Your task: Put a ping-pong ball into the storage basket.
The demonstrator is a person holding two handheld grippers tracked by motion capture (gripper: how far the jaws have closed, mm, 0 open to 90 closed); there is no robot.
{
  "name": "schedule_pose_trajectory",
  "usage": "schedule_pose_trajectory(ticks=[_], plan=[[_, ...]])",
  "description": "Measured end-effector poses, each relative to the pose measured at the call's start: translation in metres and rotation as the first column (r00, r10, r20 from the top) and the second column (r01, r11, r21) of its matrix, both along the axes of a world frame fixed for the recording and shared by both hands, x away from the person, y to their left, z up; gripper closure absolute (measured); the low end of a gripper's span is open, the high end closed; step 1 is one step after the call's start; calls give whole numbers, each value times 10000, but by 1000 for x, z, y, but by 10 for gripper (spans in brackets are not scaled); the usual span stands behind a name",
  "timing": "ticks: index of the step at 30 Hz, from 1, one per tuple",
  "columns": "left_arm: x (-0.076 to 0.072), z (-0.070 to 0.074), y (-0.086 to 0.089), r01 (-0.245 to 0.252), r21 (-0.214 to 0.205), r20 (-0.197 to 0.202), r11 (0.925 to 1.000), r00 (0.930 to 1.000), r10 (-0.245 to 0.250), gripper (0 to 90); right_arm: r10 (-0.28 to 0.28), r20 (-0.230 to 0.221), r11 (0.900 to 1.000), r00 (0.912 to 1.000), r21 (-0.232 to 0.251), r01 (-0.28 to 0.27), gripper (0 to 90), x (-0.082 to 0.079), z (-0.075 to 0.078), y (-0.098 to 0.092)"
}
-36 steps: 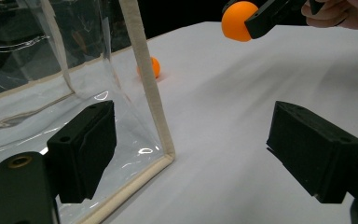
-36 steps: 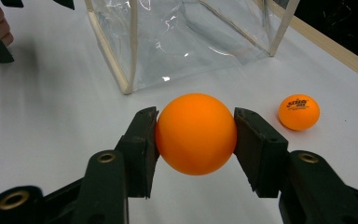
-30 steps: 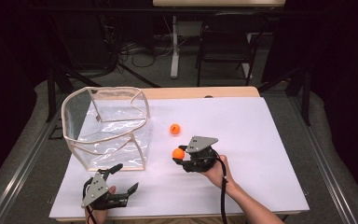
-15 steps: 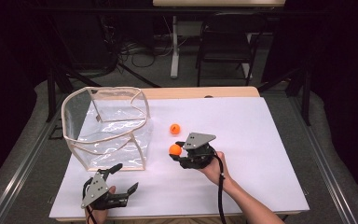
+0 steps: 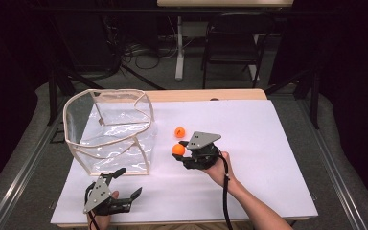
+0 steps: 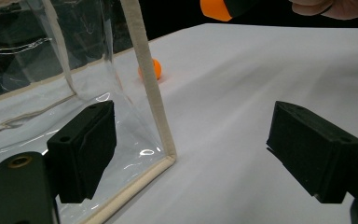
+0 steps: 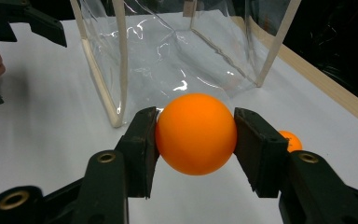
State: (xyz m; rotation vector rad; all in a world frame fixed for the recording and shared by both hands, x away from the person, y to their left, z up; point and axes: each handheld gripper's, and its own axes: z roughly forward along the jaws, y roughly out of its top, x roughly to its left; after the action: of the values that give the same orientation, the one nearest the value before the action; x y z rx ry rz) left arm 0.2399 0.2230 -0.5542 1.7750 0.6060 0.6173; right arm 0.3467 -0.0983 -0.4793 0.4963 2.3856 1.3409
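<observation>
Left gripper [image 5: 124, 184]: black body, grey three-cornered plate on top, black cable at rear. Blocky black jaws with small screw holes; brass-coloured rivet at jaw arm base. Right gripper [image 5: 181, 149]: same black build, grey plate, black cable trailing along bare forearm. Brass-coloured rivets on both jaw arms. No sleeves visible.

- A lab or test room set up for recording, not a home.
- The desk [image 5: 278, 158] is covered with a plain white sheet and ringed by a dark curtained backdrop.
- Beyond its far edge, loose cables [image 5: 134, 52] trail over grey carpet beside a black chair [image 5: 230, 48] and a stand's white post [image 5: 178, 48].
</observation>
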Motion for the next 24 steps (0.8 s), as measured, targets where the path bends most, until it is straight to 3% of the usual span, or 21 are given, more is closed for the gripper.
schedule_pose_trajectory(ticks=[24], plan=[[0,0,1,-35,-36,-4,10000,10000,35,157,35,161,9998,9999,171,-37,513,7,13,6]])
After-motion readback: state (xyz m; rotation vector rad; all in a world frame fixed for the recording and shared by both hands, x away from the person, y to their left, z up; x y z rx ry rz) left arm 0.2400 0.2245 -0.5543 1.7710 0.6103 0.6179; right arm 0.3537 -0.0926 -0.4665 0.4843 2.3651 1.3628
